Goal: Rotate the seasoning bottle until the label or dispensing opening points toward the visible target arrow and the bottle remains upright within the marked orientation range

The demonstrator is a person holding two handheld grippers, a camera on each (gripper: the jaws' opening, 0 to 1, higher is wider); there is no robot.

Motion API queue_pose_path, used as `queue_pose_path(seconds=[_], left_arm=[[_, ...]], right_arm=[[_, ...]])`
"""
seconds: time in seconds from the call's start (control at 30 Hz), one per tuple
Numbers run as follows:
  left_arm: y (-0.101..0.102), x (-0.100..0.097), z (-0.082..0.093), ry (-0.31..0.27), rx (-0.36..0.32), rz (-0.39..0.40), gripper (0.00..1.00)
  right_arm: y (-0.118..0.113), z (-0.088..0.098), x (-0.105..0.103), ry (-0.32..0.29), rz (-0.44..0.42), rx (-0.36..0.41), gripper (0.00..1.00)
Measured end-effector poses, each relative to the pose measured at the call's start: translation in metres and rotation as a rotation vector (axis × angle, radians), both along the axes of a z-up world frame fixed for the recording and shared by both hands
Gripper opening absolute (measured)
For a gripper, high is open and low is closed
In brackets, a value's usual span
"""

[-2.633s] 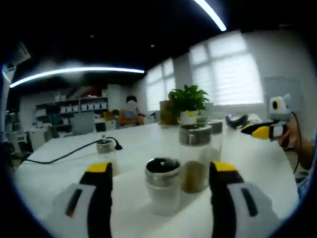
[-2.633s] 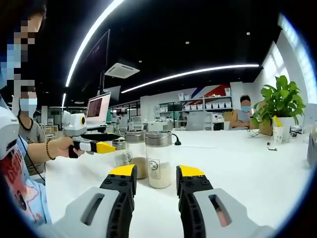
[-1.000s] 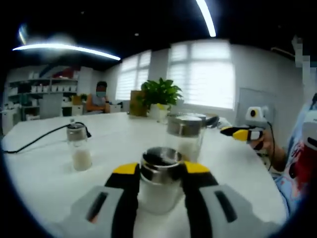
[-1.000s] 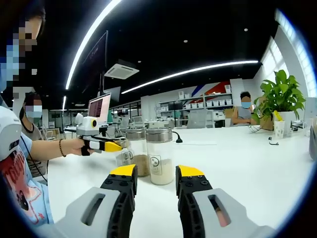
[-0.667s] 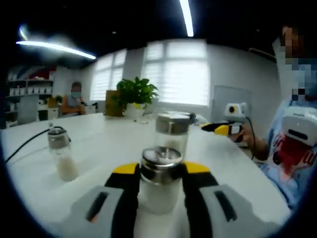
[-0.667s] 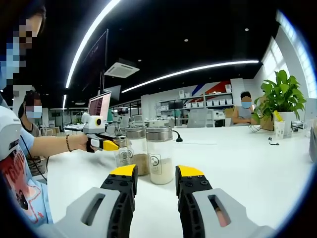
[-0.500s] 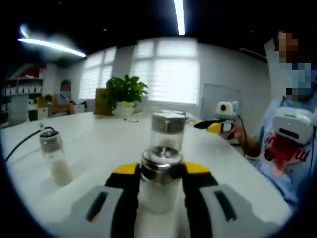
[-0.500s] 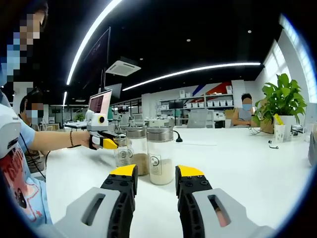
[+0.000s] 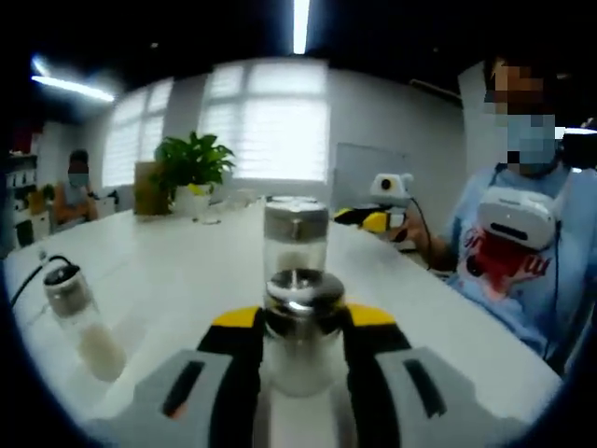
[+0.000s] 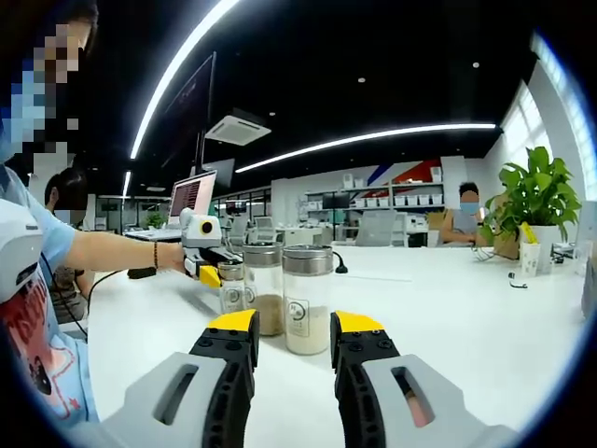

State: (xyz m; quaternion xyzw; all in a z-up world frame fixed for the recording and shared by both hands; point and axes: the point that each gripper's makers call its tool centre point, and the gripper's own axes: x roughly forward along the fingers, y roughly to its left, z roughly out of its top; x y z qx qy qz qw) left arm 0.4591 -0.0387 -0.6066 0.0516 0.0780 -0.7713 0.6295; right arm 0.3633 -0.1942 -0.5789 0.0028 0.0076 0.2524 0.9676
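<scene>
My left gripper (image 9: 298, 319) is shut on a short glass seasoning jar (image 9: 298, 350) with a steel lid and white contents, standing upright on the white table (image 9: 196, 271). Just behind it stands a taller steel-lidded jar (image 9: 297, 245). In the right gripper view the left gripper (image 10: 211, 273) grips that short jar (image 10: 230, 291) beside a jar of brown seasoning (image 10: 264, 291) and a labelled jar of white seasoning (image 10: 308, 303). My right gripper (image 10: 291, 325) hangs open, short of the labelled jar, with nothing between its jaws. No arrow mark is visible.
A small salt bottle (image 9: 79, 319) with a black cable stands at the left. A potted plant (image 9: 191, 170) sits far back. The person (image 9: 508, 252) holding the right gripper (image 9: 371, 217) sits at the right. A laptop (image 10: 191, 198) rises behind the left gripper.
The left gripper closed on the short jar, then swung around with it, its view panning from the shelves toward the person. In the right gripper view it moved in against the jars.
</scene>
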Motion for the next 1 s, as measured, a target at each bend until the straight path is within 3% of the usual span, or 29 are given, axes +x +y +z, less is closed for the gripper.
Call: queue_pose_path(seconds=[0.13, 0.27, 0.33, 0.4, 0.5, 0.57, 0.67, 0.77, 0.8, 0.83, 0.9, 1.0], left_arm=[[-0.001, -0.002, -0.003, 0.009, -0.008, 0.002, 0.35], [0.001, -0.001, -0.004, -0.021, -0.034, 0.013, 0.36], [0.001, 0.004, 0.0, -0.041, -0.067, 0.041, 0.39], [0.004, 0.006, -0.001, -0.051, -0.058, 0.059, 0.45], [0.008, 0.012, -0.009, -0.058, -0.005, 0.127, 0.52], [0.011, 0.015, -0.008, -0.035, -0.01, 0.184, 0.56], [0.016, 0.019, 0.0, -0.045, -0.054, 0.271, 0.57], [0.016, 0.021, 0.005, -0.088, -0.069, 0.37, 0.78], [0.014, 0.017, 0.004, -0.156, -0.062, 0.381, 0.83], [0.011, 0.01, 0.006, -0.168, -0.075, 0.372, 0.9], [0.009, 0.005, 0.009, -0.122, -0.103, 0.403, 0.99], [0.009, 0.006, 0.006, -0.093, -0.087, 0.472, 1.0]], right_arm=[[0.001, 0.001, 0.001, -0.001, 0.001, 0.001, 0.3], [0.001, 0.002, 0.001, -0.002, 0.001, 0.0, 0.3], [0.001, 0.002, 0.001, -0.001, 0.003, 0.005, 0.3], [0.0, 0.002, 0.001, 0.002, 0.003, 0.008, 0.3], [-0.001, 0.0, 0.003, 0.008, 0.002, 0.013, 0.3], [-0.001, 0.0, 0.004, 0.009, 0.0, 0.019, 0.3], [-0.001, 0.0, 0.004, 0.01, 0.003, 0.033, 0.3], [-0.002, -0.001, 0.005, 0.017, -0.001, 0.034, 0.3], [-0.002, -0.001, 0.005, 0.017, -0.001, 0.033, 0.3], [-0.002, -0.001, 0.005, 0.015, 0.001, 0.026, 0.3], [0.0, -0.001, 0.004, 0.011, 0.001, -0.002, 0.3], [0.0, 0.001, 0.003, 0.005, 0.003, 0.006, 0.3]])
